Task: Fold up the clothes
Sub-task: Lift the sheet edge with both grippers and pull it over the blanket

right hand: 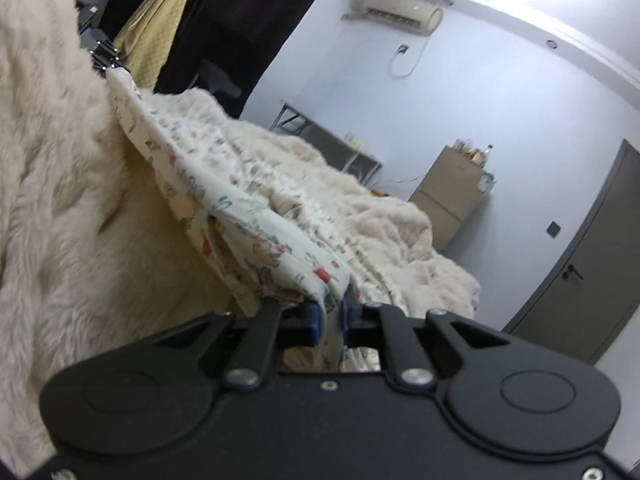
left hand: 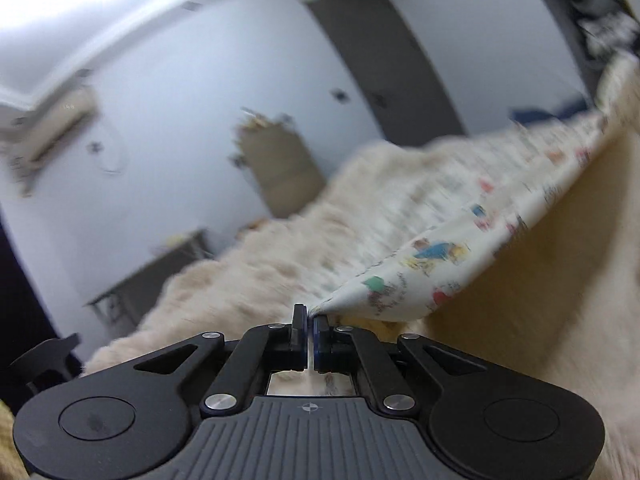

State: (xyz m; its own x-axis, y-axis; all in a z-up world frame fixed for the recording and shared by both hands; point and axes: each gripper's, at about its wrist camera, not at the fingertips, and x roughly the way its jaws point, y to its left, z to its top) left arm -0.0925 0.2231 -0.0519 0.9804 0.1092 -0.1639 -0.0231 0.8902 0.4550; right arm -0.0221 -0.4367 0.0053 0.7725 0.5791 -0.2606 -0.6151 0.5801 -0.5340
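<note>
Garment [left hand: 420,248] blurred, tongs [left hand: 310,318] pinching corner

Pale walls [right hand: 500,92], grey door [right hand: 592,264], air conditioner [right hand: 394,10].

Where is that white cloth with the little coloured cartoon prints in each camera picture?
Left wrist view: white cartoon-print cloth stretches from lower centre to upper right.
Right wrist view: it runs from upper left down to bottom centre.
Shared landmark: the fluffy cream blanket underneath.
</note>
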